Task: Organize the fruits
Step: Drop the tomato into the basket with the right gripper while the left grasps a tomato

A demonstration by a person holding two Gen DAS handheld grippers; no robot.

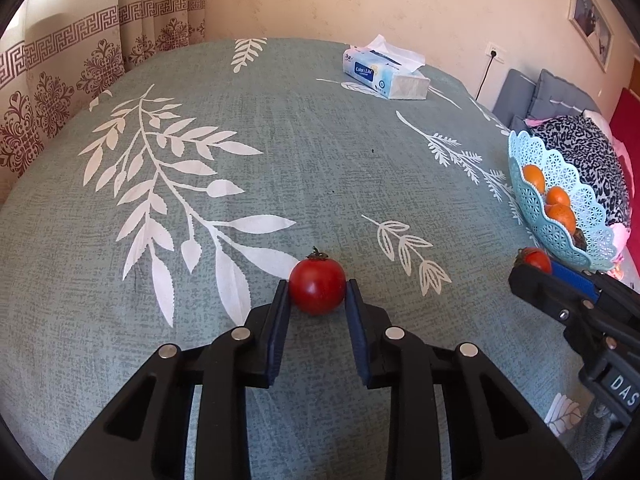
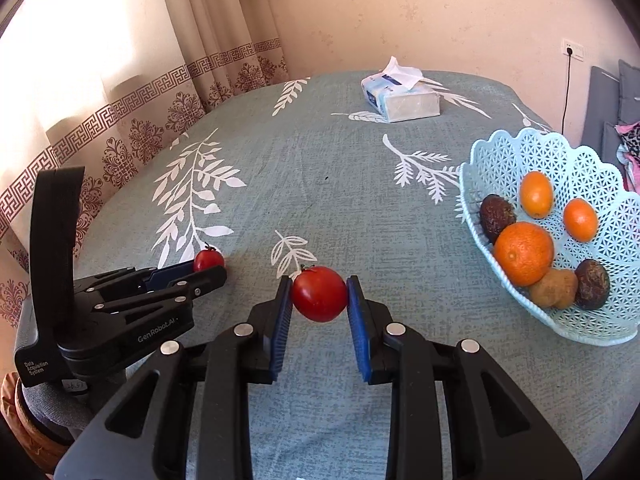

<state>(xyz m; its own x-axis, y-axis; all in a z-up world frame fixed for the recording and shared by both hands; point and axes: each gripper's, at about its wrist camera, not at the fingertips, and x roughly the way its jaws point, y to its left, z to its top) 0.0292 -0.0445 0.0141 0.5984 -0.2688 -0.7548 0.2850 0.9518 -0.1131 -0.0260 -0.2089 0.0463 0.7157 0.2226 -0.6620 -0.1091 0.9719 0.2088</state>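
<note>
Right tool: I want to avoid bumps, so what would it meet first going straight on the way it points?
Probably the tablecloth: the right tool, shut on a tomato, points down at bare cloth. The basket sits off to the right.

Home living or dining room.
Shown by patterned curtains (image 2: 168, 92), leaf-print tablecloth (image 1: 280, 152) over a table, tissue pack (image 1: 384, 74), framed picture (image 1: 592, 20) on papered wall, grey sofa cushions (image 1: 556, 96), lacy fruit basket (image 2: 560, 160).
</note>
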